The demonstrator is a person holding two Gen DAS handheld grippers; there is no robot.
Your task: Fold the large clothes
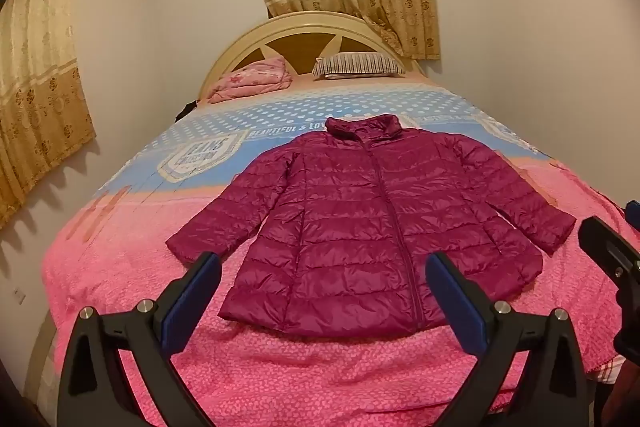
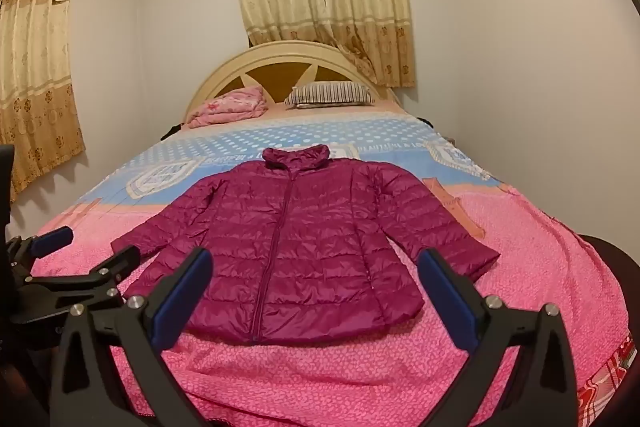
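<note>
Nearest me, my left gripper point(image 1: 322, 291) and right gripper point(image 2: 314, 287) hover above the foot of the bed point(image 2: 360, 379), jaws spread wide and holding nothing, probably poised for a first grasp. Beyond them a magenta puffer jacket point(image 1: 360, 227) lies flat, zipped, front up, sleeves angled outward, laid ready for folding. Farther off, a striped pillow point(image 1: 358, 65) rests by the headboard point(image 1: 304, 27). The jacket's back is hidden from me.
</note>
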